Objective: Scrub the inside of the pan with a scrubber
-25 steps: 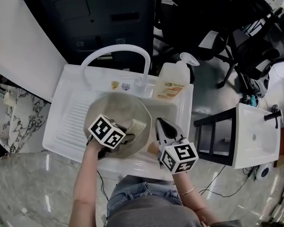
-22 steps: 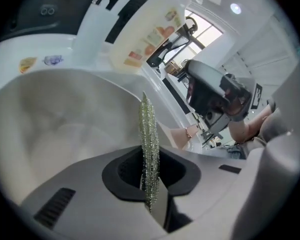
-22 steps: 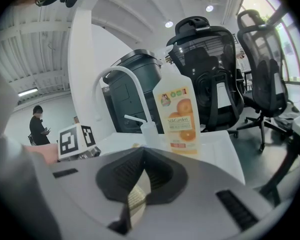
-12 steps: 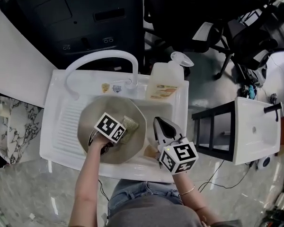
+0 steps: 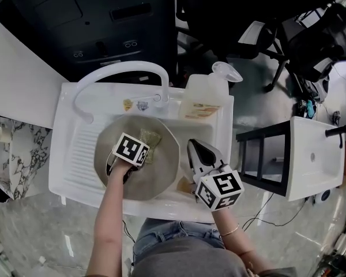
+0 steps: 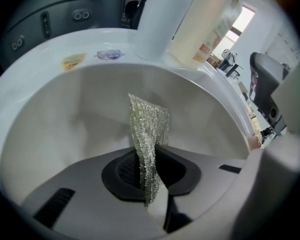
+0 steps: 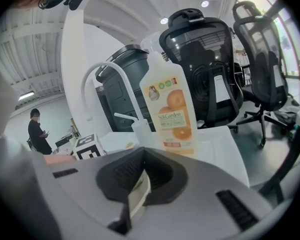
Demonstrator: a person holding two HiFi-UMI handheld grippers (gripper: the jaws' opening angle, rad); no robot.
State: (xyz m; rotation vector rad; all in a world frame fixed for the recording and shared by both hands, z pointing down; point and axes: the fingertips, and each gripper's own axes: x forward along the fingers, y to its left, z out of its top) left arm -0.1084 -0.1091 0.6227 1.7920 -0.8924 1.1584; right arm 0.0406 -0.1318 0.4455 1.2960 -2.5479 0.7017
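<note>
A white sink (image 5: 75,149) with a ribbed drainboard on its left fills the middle of the head view, its white tap (image 5: 121,69) arching over the back edge, with a dark cabinet (image 5: 104,22) behind it and black office chairs (image 5: 311,45) off to the right. The pan (image 5: 161,175), a wide, pale beige one, sits in the basin and takes up most of it; in the left gripper view its smooth inner wall (image 6: 65,124) curves around the whole frame. A pale soap bottle (image 5: 205,100) with an orange label stands on the sink's back right corner, just behind the pan, and it rises straight ahead in the right gripper view (image 7: 172,111). The right gripper (image 5: 197,152) lies at the pan's right side with its tips pointing toward the bottle; its jaws (image 7: 139,189) are closed on a thin cream edge, which by colour and place is the pan's rim. The left gripper (image 5: 137,149) reaches down into the pan from the near side, its marker cube over the pan's middle. Its jaws (image 6: 149,184) are pinched together on the scrubber (image 6: 149,129), a small glittery, yellow-green mesh pad that stands up from the tips and leans against the pan's far inner wall; from above the pad (image 5: 150,138) shows just beyond the cube, toward the tap side of the pan
</note>
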